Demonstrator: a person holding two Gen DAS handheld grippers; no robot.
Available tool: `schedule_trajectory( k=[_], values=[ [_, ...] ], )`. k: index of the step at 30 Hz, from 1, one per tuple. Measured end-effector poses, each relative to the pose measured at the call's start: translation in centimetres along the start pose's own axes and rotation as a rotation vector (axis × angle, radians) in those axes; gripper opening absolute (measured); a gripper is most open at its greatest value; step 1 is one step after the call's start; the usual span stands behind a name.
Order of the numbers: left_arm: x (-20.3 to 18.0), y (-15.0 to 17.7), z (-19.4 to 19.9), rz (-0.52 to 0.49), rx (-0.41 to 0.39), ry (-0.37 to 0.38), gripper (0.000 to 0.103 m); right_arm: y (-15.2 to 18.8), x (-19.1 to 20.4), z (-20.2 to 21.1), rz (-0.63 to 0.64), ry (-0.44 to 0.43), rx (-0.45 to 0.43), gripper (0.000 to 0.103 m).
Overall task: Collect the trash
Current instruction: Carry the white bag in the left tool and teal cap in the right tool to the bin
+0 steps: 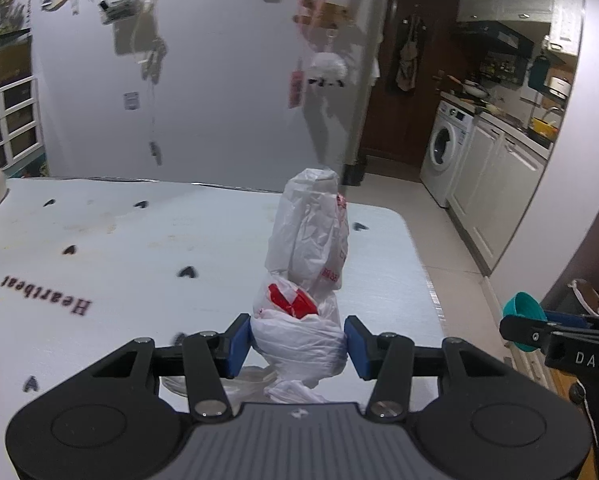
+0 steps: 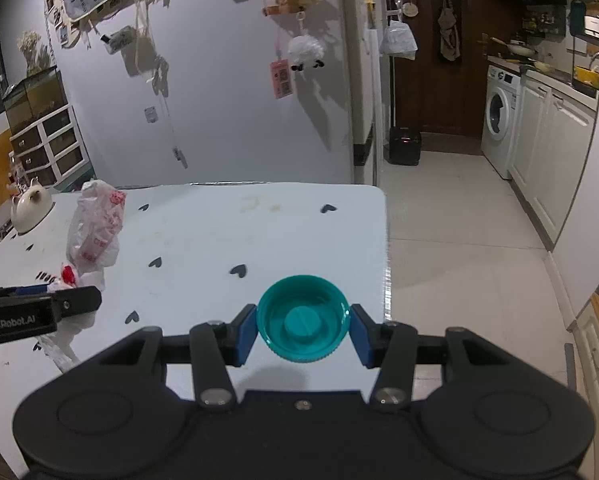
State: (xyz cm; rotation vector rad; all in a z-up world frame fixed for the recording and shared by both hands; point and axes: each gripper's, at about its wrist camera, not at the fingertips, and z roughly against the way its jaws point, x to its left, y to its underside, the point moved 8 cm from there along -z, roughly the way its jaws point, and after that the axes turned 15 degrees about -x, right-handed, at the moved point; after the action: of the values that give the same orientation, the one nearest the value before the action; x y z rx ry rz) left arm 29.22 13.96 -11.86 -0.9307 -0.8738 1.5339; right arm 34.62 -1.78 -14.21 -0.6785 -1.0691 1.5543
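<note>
**Both grippers loaded over the table**

Left gripper (image 1: 298, 346) is clamped on a crumpled white plastic bag with red print (image 1: 305, 264), blue pads pressing its bunched lower part; the bag stands upright above the pale blue tablecloth with small dark hearts (image 1: 119, 264). Right gripper (image 2: 303, 330) pinches a round teal plastic screw cap (image 2: 302, 317) (hollow side facing the camera) by its ribbed rim, near the table's right edge, kitchen floor beyond
</note>
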Motion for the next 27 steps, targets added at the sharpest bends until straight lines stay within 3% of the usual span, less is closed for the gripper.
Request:
schedule_trajectory(
  k=[18, 27],
  values=[
    [-19.9, 4.9, -3.3, -0.040, 0.105, 0.127, 0.051, 2.1, -18.9, 4.8, -0.047, 0.104, 0.037, 0.050],
    [-28.8, 11.6, -8.3, -0.060, 0.266, 0.192, 0.051, 6.3, -28.7, 4.4, -0.097, 0.178, 0.120, 0.050]
  ],
)
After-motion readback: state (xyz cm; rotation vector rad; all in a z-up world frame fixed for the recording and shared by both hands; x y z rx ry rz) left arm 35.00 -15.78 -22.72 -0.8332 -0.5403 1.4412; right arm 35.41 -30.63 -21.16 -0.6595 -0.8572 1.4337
